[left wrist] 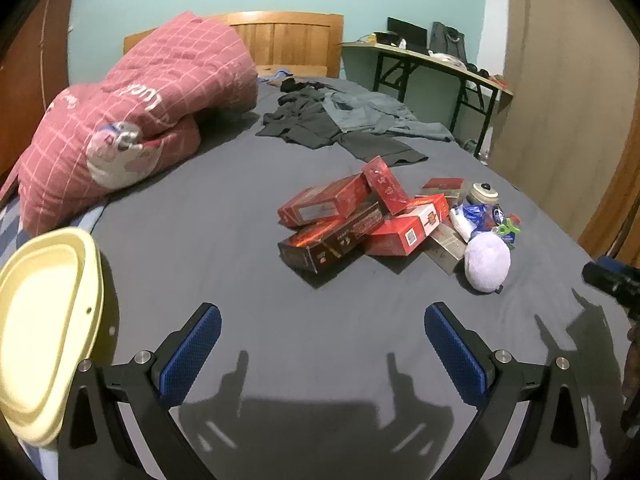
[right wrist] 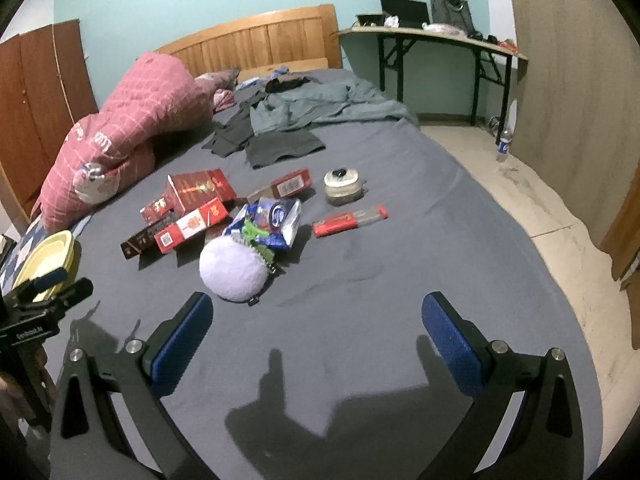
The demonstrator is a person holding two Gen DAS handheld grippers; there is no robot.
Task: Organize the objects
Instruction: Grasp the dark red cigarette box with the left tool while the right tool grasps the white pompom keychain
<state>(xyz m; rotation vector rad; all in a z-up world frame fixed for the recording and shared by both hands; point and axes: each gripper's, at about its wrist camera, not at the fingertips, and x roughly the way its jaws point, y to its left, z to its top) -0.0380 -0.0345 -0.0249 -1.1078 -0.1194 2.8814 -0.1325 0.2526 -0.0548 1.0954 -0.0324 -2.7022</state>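
A pile of red and dark boxes [left wrist: 344, 216] [right wrist: 188, 208] lies on the grey bed. Beside it lie a purple plush ball [left wrist: 487, 262] [right wrist: 234, 268], a blue-white packet [right wrist: 276, 220], a green clip [left wrist: 508, 227], a round jar [right wrist: 342, 184] [left wrist: 484, 193] and a red flat pack [right wrist: 350, 218]. A cream basin [left wrist: 44, 328] [right wrist: 46, 258] sits at the bed's left edge. My left gripper [left wrist: 322, 344] is open and empty, short of the boxes. My right gripper [right wrist: 316, 336] is open and empty, just right of the plush ball.
A pink quilt [left wrist: 136, 112] is heaped at the left. Dark and grey clothes [left wrist: 344, 120] lie near the wooden headboard [right wrist: 256, 44]. A folding desk [right wrist: 436, 36] stands at the back right. A bottle [right wrist: 505, 144] stands on the floor to the right of the bed.
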